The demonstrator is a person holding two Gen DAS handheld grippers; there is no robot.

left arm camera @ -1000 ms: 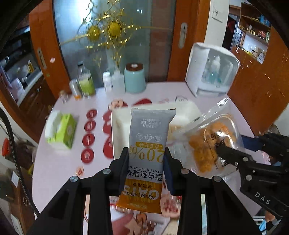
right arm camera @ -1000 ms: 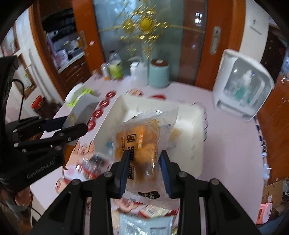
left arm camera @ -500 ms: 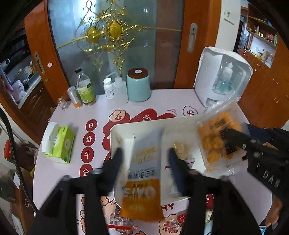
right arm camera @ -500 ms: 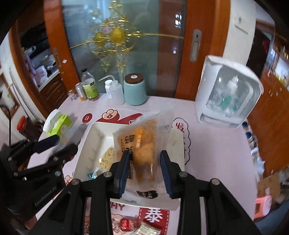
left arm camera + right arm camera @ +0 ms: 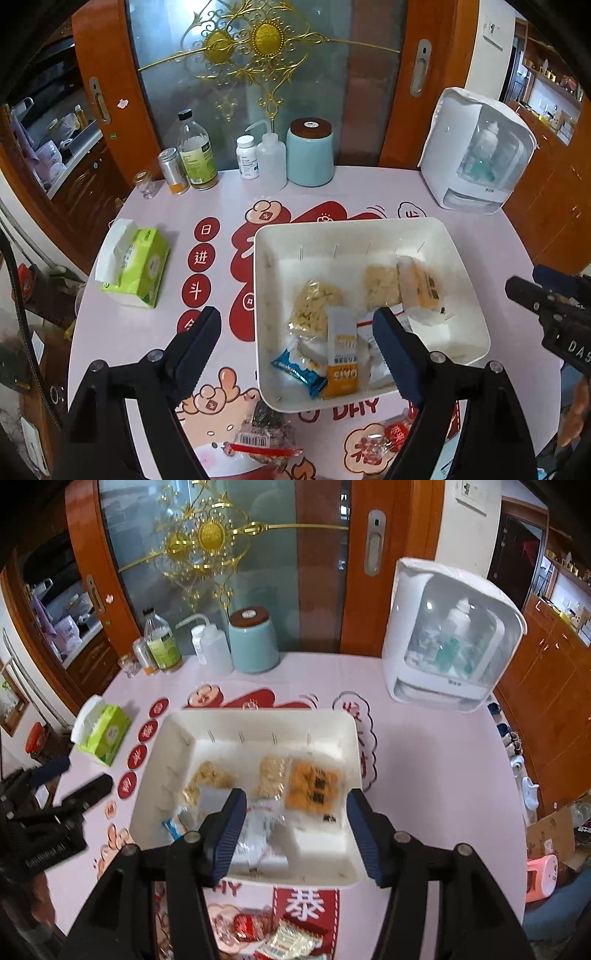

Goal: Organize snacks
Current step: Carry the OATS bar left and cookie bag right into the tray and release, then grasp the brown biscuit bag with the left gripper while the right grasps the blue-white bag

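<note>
Both tools releasing: two snack packets now lying in the white tray.

The left tool (image 5: 295, 332) is standing released, its jaws having just been opening with nothing gripped; the oat bar (image 5: 341, 356), clamped a second ago, is now lying in the white tray (image 5: 461, 266) just ahead of its tips, beside a blue packet (image 5: 299, 371). The right tool (image 5: 293, 819) is likewise let go, jaws just parting, and the orange snack bag (image 5: 312, 786) is resting flat in the tray beyond them, possibly not fully settled, as that view is blurred. Loose snacks (image 5: 284, 934) are remaining on the table (image 5: 166, 332) beneath the tools, so sorting appears unfinished.
</note>
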